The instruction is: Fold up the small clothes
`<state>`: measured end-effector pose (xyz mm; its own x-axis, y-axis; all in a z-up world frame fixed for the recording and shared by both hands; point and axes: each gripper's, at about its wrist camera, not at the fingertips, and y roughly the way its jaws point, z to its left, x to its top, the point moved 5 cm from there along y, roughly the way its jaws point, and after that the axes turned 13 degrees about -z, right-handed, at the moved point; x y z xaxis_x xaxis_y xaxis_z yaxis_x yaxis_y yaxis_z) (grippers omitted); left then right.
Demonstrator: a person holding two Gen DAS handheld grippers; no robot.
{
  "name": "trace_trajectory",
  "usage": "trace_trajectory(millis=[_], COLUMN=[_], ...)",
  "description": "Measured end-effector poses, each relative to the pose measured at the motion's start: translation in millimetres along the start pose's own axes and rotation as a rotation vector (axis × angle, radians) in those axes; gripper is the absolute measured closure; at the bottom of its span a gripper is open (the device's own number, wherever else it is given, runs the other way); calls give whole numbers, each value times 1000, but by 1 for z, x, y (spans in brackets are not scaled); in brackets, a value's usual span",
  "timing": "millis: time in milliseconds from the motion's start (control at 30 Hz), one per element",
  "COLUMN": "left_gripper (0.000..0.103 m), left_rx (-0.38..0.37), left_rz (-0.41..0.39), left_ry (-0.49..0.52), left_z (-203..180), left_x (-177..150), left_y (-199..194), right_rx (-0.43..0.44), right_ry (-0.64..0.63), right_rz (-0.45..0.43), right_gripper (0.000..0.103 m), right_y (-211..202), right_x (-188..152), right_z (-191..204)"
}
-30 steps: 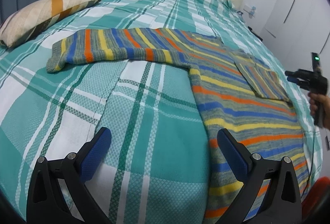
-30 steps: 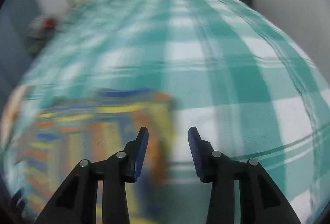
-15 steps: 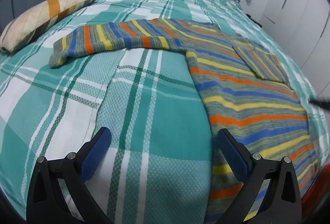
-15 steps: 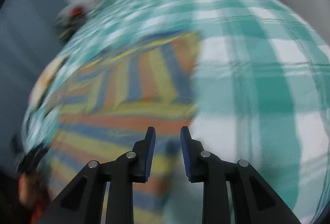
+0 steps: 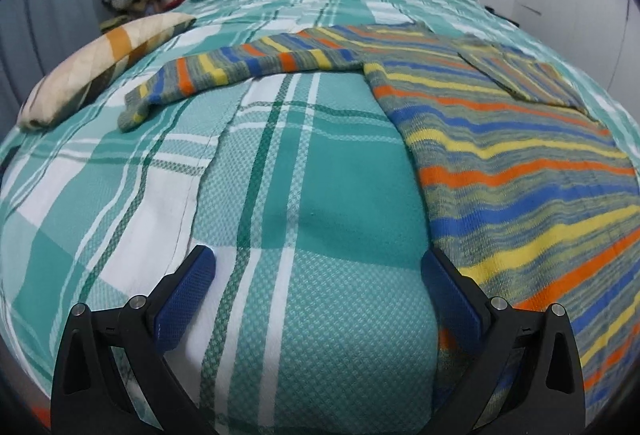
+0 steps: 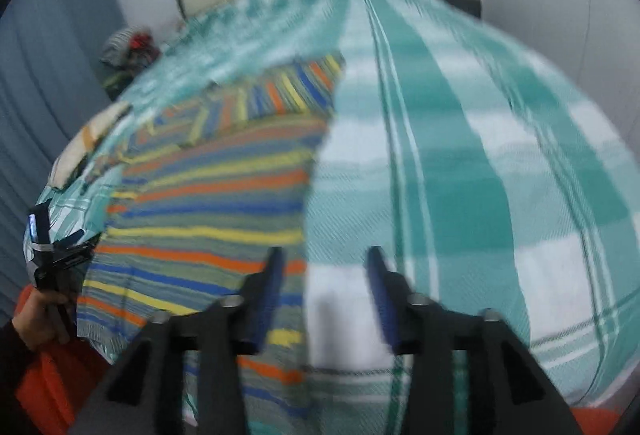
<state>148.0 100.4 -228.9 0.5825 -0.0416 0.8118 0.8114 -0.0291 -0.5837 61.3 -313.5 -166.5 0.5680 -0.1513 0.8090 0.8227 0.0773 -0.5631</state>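
A striped sweater lies flat on the bed, one sleeve stretched toward a pillow. The left claw gapes wide, empty. The right claw, just opening, holds nothing beside the sweater's edge.

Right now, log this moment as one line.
garment: striped sweater flat on bed, one sleeve folded in | left gripper: open, empty | right gripper: just opening, empty, over sweater edge
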Motion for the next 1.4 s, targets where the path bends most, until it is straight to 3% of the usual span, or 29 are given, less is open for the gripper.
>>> trace_trajectory(millis=[67,200,433,633,1400], left_gripper=[0,0,0,0,0], left_rx=[9,4,18,27,34], left_rz=[13,-4,-23,-20,-21], left_ry=[-2,1,12,21,22], left_z=[0,0,-2,-3,-2], left_x=[1,1,-2,-4,-5], left_y=[1,0,0,1,2], right_rx=[-21,-49,-109,-162,-153], right_ry=[-62,-96,96,184,90], right_rz=[-24,34,57,62,78], right_gripper=[41,41,35,35,31], right_y=[-2,22,26,26,34], right_x=[1,-5,-12,-15,-16], right_z=[8,1,-54,-74,-52])
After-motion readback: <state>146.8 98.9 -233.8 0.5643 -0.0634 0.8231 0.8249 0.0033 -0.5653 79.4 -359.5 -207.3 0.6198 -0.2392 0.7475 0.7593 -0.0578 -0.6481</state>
